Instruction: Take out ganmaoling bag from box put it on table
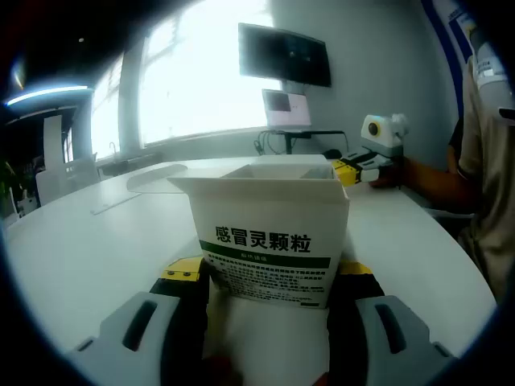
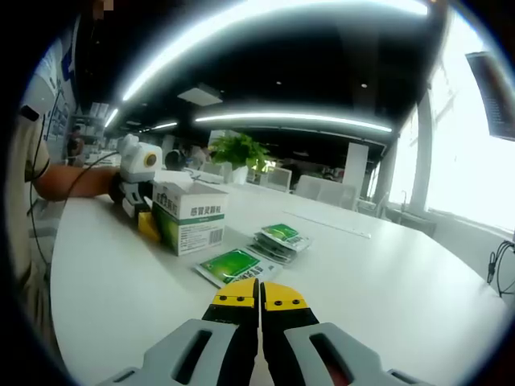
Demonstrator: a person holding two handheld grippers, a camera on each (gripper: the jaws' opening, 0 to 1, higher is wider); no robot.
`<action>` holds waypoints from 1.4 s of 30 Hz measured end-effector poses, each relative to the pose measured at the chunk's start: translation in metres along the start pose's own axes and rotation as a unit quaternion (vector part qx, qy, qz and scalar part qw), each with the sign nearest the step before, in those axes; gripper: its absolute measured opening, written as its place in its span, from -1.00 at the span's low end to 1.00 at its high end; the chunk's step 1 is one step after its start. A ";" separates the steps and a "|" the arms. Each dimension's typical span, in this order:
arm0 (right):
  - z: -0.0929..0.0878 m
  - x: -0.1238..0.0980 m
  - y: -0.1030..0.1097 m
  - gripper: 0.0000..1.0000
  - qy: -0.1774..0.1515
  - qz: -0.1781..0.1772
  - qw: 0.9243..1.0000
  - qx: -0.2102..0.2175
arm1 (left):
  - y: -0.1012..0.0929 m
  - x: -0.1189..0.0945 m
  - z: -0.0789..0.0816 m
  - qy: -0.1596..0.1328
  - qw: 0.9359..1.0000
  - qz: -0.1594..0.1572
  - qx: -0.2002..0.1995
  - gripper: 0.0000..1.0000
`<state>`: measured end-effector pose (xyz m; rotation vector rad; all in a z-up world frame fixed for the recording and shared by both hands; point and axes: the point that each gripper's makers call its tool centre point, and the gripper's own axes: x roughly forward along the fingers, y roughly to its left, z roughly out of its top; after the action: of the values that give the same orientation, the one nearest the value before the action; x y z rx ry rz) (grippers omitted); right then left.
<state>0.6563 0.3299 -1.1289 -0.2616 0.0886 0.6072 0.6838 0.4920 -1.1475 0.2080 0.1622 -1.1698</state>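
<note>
A white carton, the box [image 1: 269, 233], is seen upright on the white table [image 1: 88, 241] in the left gripper view, its top flaps open and its front printed with green Chinese characters above a green band and small text. It is clamped between the two jaws of the left gripper [image 1: 269, 281], whose yellow-tipped fingers [image 1: 182, 270] are pressed against its lower sides. In the right gripper view the same box [image 2: 193, 219] is shown standing near the table's edge, held by the left gripper [image 2: 143, 211] in a person's hand. Just beside the box, a green-and-white ganmaoling bag [image 2: 232, 265] is laid flat on the table, and a small stack of further sachets [image 2: 282, 238] is set a little beyond it. The right gripper [image 2: 259, 299] is held just short of the nearest bag, apart from it, with its jaws pressed together and nothing pinched between them. A potted plant [image 2: 240, 150] is visible in the background.
</note>
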 end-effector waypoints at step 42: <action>0.017 0.003 0.001 -0.98 -0.002 -0.002 1.000 -0.006 | 0.000 0.000 -0.001 0.002 1.000 -0.002 -0.006 -0.02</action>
<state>0.6584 0.3371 -1.1128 -0.2718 0.0815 0.6043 0.6840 0.4922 -1.1485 0.1988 0.1729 -1.1718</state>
